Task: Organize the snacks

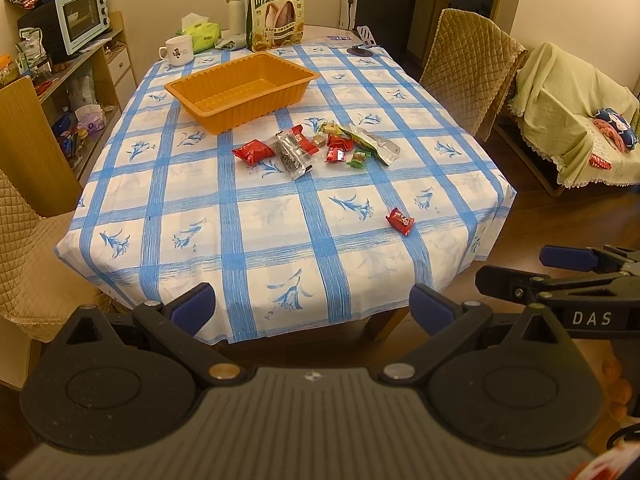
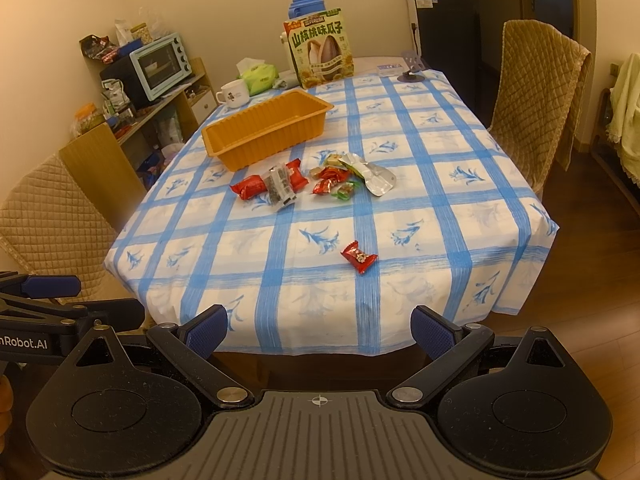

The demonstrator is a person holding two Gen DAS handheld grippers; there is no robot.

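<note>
An empty orange tray (image 1: 240, 92) (image 2: 266, 130) sits on the blue-checked tablecloth (image 1: 240, 220) (image 2: 320, 216). In front of it lies a pile of several wrapped snacks (image 1: 316, 148) (image 2: 312, 180): red packets, a clear dark one, a silver pouch. One red candy (image 1: 400, 221) (image 2: 359, 257) lies alone nearer the front edge. My left gripper (image 1: 312, 308) is open and empty, short of the table's front edge. My right gripper (image 2: 319, 330) is open and empty too, beside the left; it also shows at the right of the left wrist view (image 1: 560, 264).
A sunflower-seed bag (image 1: 277, 12) (image 2: 320, 52), white mug (image 1: 178, 51) (image 2: 233, 94), tissue pack (image 1: 200, 32) and thermos (image 1: 236, 10) stand at the table's far end. Quilted chairs (image 1: 468, 68) (image 2: 536, 112) flank the table. A shelf with an oven (image 1: 76, 16) stands at left.
</note>
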